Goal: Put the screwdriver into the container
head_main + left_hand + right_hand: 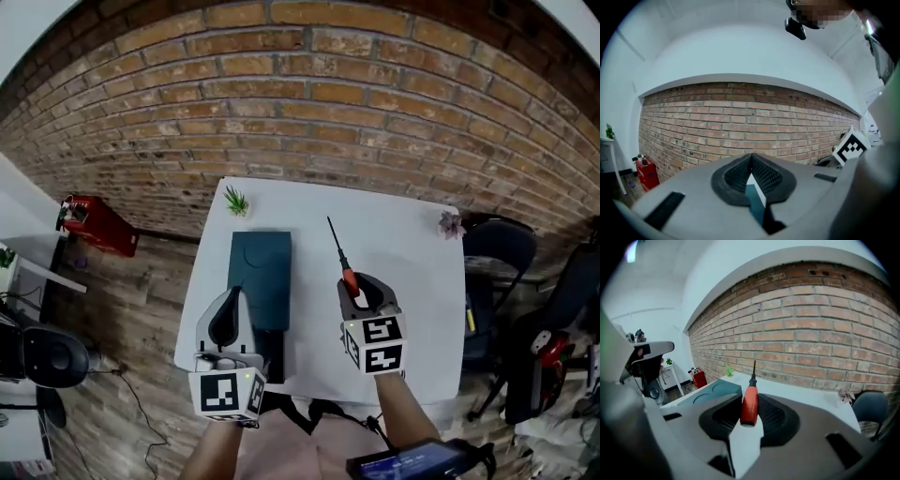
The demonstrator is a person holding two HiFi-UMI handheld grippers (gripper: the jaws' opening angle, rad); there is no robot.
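The right hand-held gripper (354,286) is clamped on the red handle of the screwdriver (339,251). In the right gripper view the handle (750,401) sits squeezed between the two ribbed pads, with its butt end toward the camera. The thin dark shaft points away toward 11 o'clock over the white table (403,272).

The container (260,277), a dark teal box, lies at 9 o'clock from that hand-held gripper, apart from the screwdriver. Its long side runs from 12 to 6 o'clock.

The left hand-held gripper (231,302) hangs at the container's 7 o'clock end with its jaws together and nothing gripped. In the left gripper view a strip of teal (754,201) shows below the closed tips.

A small green plant (236,201) stands at the table's 11 o'clock corner. A small purple plant (451,223) stands at the 1 o'clock corner.
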